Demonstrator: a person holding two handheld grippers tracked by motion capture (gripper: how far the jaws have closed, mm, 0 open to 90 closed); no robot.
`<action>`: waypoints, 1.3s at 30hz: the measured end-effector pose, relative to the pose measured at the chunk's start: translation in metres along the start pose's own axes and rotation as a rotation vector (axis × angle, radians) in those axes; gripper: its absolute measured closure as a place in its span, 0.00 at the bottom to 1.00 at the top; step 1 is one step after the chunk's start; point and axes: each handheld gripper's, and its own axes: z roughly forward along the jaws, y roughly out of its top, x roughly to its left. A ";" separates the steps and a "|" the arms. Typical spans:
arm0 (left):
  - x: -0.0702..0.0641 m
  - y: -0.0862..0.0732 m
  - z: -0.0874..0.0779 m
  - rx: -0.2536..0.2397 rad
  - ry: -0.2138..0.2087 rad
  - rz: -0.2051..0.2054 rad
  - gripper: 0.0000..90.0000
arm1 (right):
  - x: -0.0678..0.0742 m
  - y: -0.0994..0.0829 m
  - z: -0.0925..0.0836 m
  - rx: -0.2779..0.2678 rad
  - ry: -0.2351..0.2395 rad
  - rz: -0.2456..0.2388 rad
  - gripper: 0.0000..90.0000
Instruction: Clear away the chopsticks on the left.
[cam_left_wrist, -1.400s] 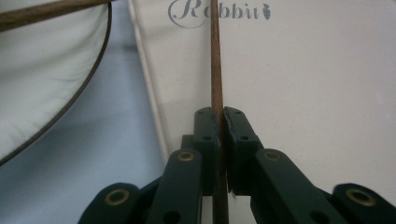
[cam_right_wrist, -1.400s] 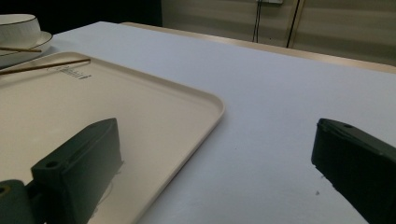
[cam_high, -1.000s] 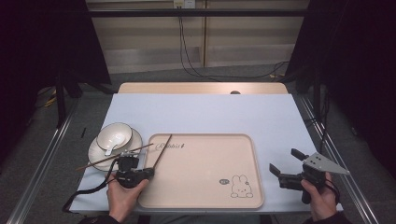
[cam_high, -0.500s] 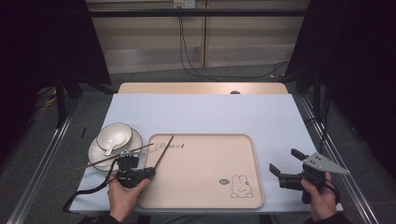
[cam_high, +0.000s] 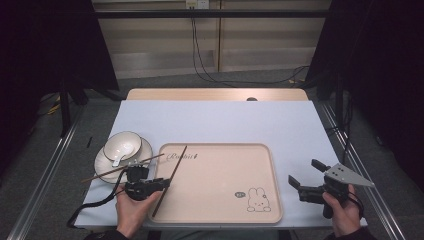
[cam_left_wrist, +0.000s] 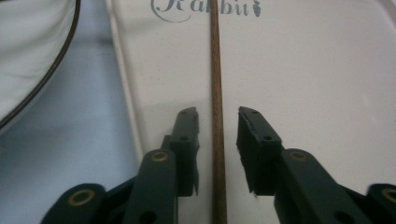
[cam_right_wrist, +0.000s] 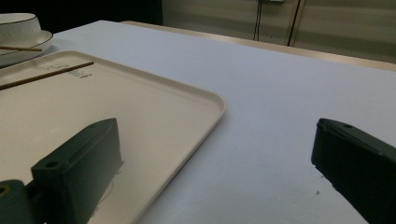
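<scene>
Left tool (cam_left_wrist: 217, 126) jaws just opening, clear of chopstick (cam_left_wrist: 215, 70) between.

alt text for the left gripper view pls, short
The left claw stands open around a brown chopstick lying on a cream tray; its jaws have just been opening, with small gaps either side of the stick. A white plate's dark-rimmed edge sits upper left.
</scene>
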 end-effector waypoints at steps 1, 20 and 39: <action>0.000 0.000 -0.001 -0.008 -0.013 0.001 0.69 | 0.000 0.000 0.000 -0.001 -0.003 -0.002 0.01; 0.021 0.003 -0.050 -0.169 -0.148 0.400 0.04 | 0.000 0.000 -0.001 -0.006 0.001 0.003 0.01; 0.086 -0.006 -0.091 -0.271 -0.226 0.454 0.03 | 0.000 0.000 0.000 -0.005 -0.003 0.003 0.01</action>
